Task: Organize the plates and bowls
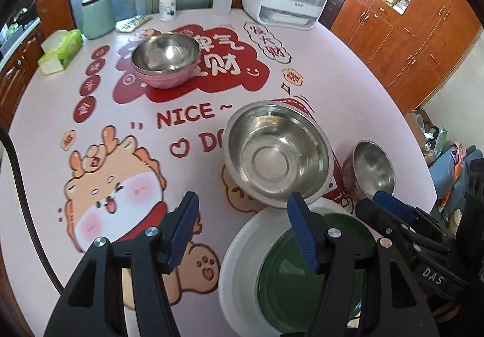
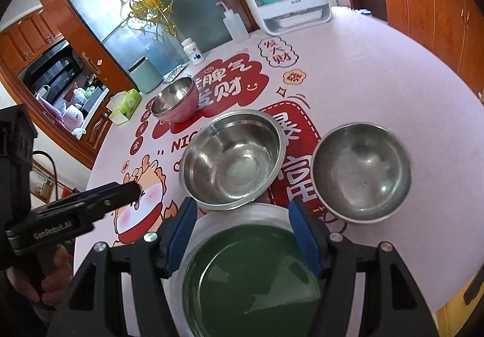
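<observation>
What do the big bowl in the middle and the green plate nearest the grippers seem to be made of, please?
Big bowl: bare metal, probably stainless steel, with mirror-like reflections and a rolled rim. Green plate: glossy, likely glazed ceramic or melamine; the blur leaves it open.

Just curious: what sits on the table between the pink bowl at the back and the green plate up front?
The large steel bowl sits between the pink bowl and the green plate, clearest in the right wrist view.
</observation>
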The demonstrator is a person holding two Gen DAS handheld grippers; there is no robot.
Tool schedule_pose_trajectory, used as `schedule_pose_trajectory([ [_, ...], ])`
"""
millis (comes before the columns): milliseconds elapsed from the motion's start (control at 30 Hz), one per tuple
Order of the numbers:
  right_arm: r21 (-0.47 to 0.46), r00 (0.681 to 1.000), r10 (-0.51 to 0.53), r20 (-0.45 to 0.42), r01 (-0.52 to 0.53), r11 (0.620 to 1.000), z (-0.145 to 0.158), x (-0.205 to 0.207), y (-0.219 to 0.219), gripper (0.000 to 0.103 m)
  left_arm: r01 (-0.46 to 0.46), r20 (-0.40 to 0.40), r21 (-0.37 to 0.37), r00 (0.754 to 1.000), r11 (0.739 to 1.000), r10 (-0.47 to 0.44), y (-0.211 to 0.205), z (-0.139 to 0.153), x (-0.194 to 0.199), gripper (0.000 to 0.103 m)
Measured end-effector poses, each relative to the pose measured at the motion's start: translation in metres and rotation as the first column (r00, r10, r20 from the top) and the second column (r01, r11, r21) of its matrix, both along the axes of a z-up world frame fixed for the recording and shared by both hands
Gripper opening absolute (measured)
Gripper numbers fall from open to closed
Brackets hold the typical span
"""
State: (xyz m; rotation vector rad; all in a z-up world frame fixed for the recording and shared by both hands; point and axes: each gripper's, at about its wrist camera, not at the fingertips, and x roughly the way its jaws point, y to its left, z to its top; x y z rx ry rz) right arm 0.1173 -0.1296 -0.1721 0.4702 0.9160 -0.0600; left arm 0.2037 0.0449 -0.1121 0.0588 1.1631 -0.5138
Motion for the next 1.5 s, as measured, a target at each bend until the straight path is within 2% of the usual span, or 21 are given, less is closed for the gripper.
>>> schedule_pose_trajectory([
  [300,0.035,0.999,0.020,-0.043,-0.018,0.999,-0.022,0.026,-0.007,0.063,-0.028,-0.065,-0.028,0.998,0.999,0.027,-0.020,-0.038,0.026,0.060],
  [533,0.050,0.997,0.028,-0.069,-0.024,0.998,-0.034,0.039,-0.013,0.058,-0.045,-0.100,-0.023,0.994,0.999,0.043,-0.028,-0.058,0.039,0.059],
  [633,0.052,0.996,0.022,-0.081,-0.018,0.998,-0.039,0.044,-0.015,0.055,-0.051,-0.117,-0.018,0.992,0.999,0.049,-0.031,-0.066,0.042,0.051],
  [800,0.052,0.996,0.026,-0.088,-0.021,0.998,-0.044,0.051,-0.016,0.046,-0.067,-0.138,-0.017,0.988,0.998,0.064,-0.033,-0.075,0.047,0.047],
  [867,0.053,0.995,0.026,-0.091,-0.021,0.998,-0.046,0.054,-0.017,0.042,-0.073,-0.148,-0.012,0.986,0.997,0.070,-0.034,-0.079,0.050,0.038],
  [1167,0.058,0.995,-0.005,-0.104,0.011,0.998,-0.053,0.057,-0.025,0.024,-0.106,-0.185,0.007,0.977,0.994,0.106,-0.032,-0.092,0.056,0.017],
  [1267,0.058,0.994,-0.013,-0.106,0.019,0.998,-0.054,0.057,-0.026,0.020,-0.117,-0.205,-0.013,0.972,0.993,0.111,-0.030,-0.095,0.059,0.016],
  [1500,0.064,0.995,-0.021,-0.103,0.027,0.998,-0.054,0.056,-0.029,0.017,-0.115,-0.197,-0.016,0.974,0.993,0.110,-0.030,-0.093,0.058,0.016],
])
